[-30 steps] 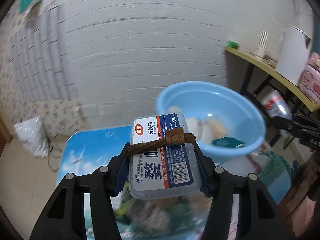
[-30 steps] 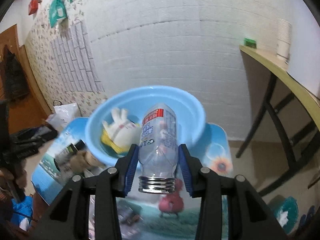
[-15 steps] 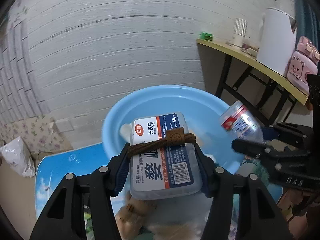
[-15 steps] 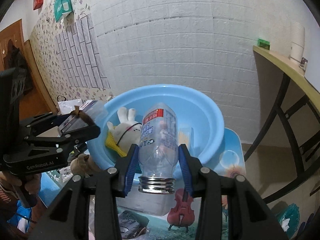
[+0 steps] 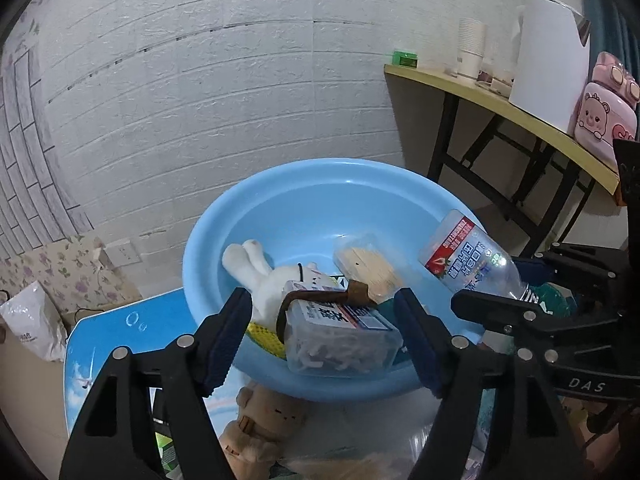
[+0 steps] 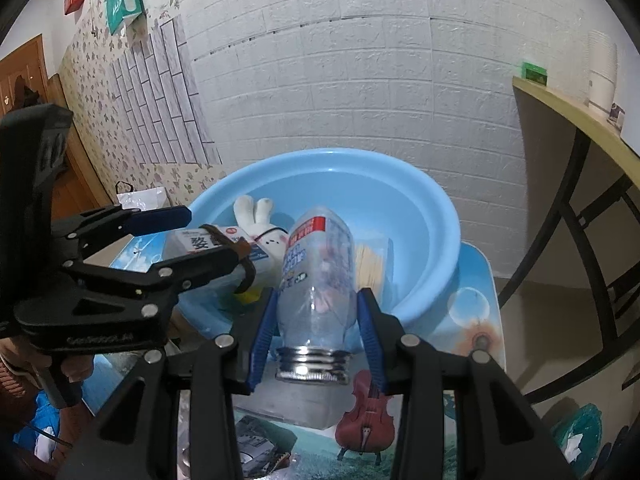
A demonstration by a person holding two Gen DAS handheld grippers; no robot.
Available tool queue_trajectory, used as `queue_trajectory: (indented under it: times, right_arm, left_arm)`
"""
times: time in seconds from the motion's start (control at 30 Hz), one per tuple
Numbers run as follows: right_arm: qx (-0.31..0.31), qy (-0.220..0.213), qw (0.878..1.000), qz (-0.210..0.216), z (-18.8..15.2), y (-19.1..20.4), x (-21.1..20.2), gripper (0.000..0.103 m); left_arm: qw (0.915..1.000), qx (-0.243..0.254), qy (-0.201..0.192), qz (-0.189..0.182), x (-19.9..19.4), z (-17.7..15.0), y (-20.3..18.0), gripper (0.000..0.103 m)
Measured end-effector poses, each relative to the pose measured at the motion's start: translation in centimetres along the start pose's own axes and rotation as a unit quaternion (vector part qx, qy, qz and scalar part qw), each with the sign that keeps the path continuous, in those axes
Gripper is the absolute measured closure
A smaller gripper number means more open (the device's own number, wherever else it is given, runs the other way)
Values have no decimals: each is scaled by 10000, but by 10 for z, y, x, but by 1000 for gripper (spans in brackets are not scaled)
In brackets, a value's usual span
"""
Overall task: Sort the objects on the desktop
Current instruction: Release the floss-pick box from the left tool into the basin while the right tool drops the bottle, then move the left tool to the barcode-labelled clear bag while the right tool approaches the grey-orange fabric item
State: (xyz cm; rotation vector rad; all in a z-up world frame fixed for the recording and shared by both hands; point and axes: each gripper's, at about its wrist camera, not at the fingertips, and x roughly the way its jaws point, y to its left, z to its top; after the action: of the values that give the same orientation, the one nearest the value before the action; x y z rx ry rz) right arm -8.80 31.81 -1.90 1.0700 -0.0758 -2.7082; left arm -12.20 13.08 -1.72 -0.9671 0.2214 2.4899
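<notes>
In the left wrist view, the left gripper (image 5: 322,320) is over the near rim of a round light-blue plastic basin (image 5: 280,208). Its jaws are opening, and the blue ribbed pads stand clear on both sides of the dental floss box (image 5: 340,336), which lies tilted between them on the things in the basin. The box is a clear, rectangular plastic case with rounded corners and a blue and white label, full of white floss picks; a brown cord with a small leather-like tab goes around it. Behind it in the basin lie a white plush rabbit (image 5: 260,272) with long soft ears and a clear pack of wooden sticks (image 5: 370,268). At the right, the right gripper (image 5: 516,284) pinches a transparent plastic bottle (image 5: 468,256) with a red and blue label. A brown plush toy (image 5: 264,420) lies on the table (image 5: 100,344) just before the basin.

In the right wrist view, the right gripper (image 6: 316,332) is pressed on the lower body of the transparent bottle (image 6: 316,280), with its threaded, uncapped mouth toward the camera and its base pointing over the basin (image 6: 424,208). The plastic is thin and smooth. At the left, the left gripper (image 6: 200,236) is spread around the floss box (image 6: 200,240), beside the rabbit (image 6: 260,224). The table (image 6: 476,304) has a glossy printed cover with a red violin picture.
</notes>
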Motion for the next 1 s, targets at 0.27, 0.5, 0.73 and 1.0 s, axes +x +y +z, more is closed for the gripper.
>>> queue_trajectory:
  times: [0.27, 0.5, 0.73, 1.0]
  right_arm:
    - [-62, 39, 10000, -14, 2, 2, 6, 63]
    - [-62, -8, 10000, -69, 2, 8, 12, 62]
    - [-85, -70, 9999, -120, -2, 10, 7, 60]
    - [-291, -190, 9991, -247, -12, 18, -8, 59]
  left_arm:
    - [9994, -287, -164, 143, -20, -9, 17, 30]
    - [9975, -540, -191, 423, -43, -32, 38, 29]
    - [9940, -897, -57, 621, -56, -63, 62, 29]
    - [9900, -1168, 113, 779, -63, -93, 82, 29]
